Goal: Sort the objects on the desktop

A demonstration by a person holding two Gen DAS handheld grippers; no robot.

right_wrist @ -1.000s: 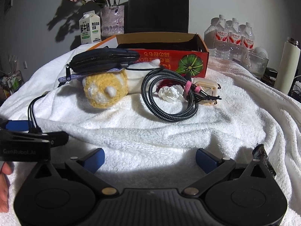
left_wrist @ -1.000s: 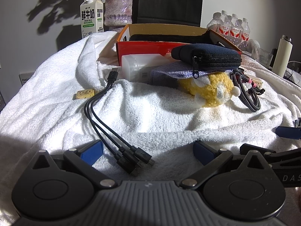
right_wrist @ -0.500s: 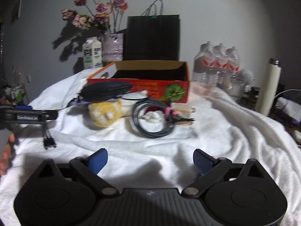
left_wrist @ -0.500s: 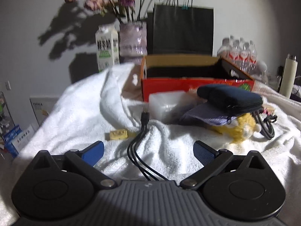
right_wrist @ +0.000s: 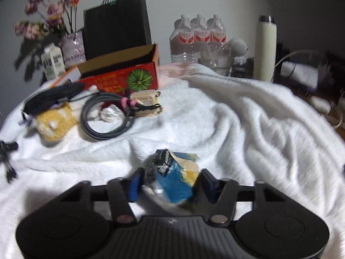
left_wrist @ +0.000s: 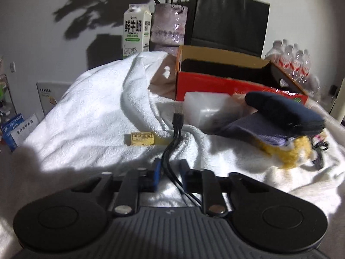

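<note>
My left gripper [left_wrist: 170, 173] has its jaws drawn close around the black multi-head charging cable [left_wrist: 172, 149], which runs between the blue pads; a small gap still shows. My right gripper [right_wrist: 171, 182] is closed on a blue and yellow plastic packet [right_wrist: 172, 181] on the white towel [right_wrist: 237, 129]. An open red cardboard box [left_wrist: 226, 82] stands behind. In front of it lie a dark zip pouch [left_wrist: 284, 112], a yellow plush toy [left_wrist: 289, 153], a coiled braided cable [right_wrist: 103, 116], a cream case [right_wrist: 146, 103] and a small yellow eraser [left_wrist: 142, 139].
At the back stand a milk carton [left_wrist: 134, 32], a flower vase [left_wrist: 168, 26], a black paper bag [left_wrist: 228, 19], a pack of water bottles [right_wrist: 198, 36] and a white thermos [right_wrist: 265, 47]. A translucent plastic box [left_wrist: 207, 110] lies before the red box.
Both grippers went from wide open to closing. The left one has closed in around the black cable. The right one swung right and closed on the blue and yellow packet.
</note>
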